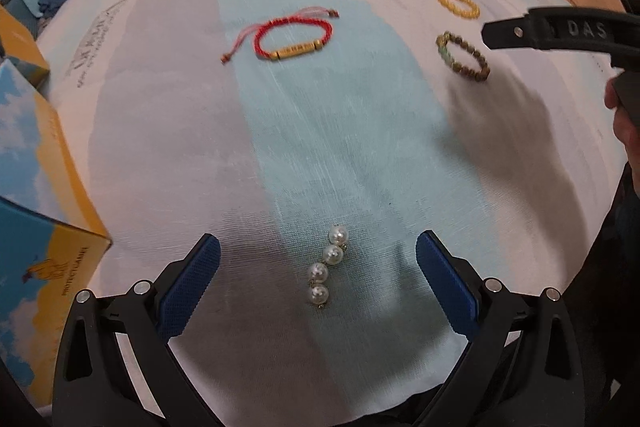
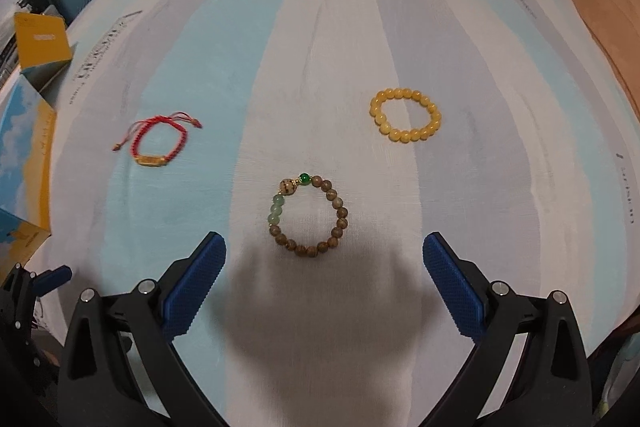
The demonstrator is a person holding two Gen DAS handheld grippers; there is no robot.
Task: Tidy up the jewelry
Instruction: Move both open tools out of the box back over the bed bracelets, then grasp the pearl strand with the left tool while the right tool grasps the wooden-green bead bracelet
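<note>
My left gripper (image 1: 318, 267) is spread wide over the striped cloth (image 1: 352, 155), and the string of four pearls (image 1: 326, 269) lies between its blue pads (image 1: 192, 287), touching neither — the line of pearls runs from 6 toward 12 o'clock. Farther out at 12 o'clock lies the red cord bracelet (image 1: 294, 37), and at 2 o'clock the brown bead bracelet (image 1: 464, 57) with the yellow bead bracelet (image 1: 458, 5) just beyond it. My right gripper (image 2: 324, 267) is also spread, empty, low over the cloth; the brown bead bracelet (image 2: 308, 215) lies flat just ahead of its fingertips at 12 o'clock, partly in the gripper's shadow. From there the yellow bead bracelet (image 2: 406, 117) is at 1 o'clock and the red cord bracelet (image 2: 158, 143) at 10 o'clock, each well apart from the others. A blue-and-yellow box (image 1: 36, 211) stands at 9 o'clock by my left gripper — I cannot tell what is inside. In the left view my right gripper's black finger (image 1: 560, 33) reaches in at 3 o'clock, my hand (image 1: 618, 115) behind it.
</note>
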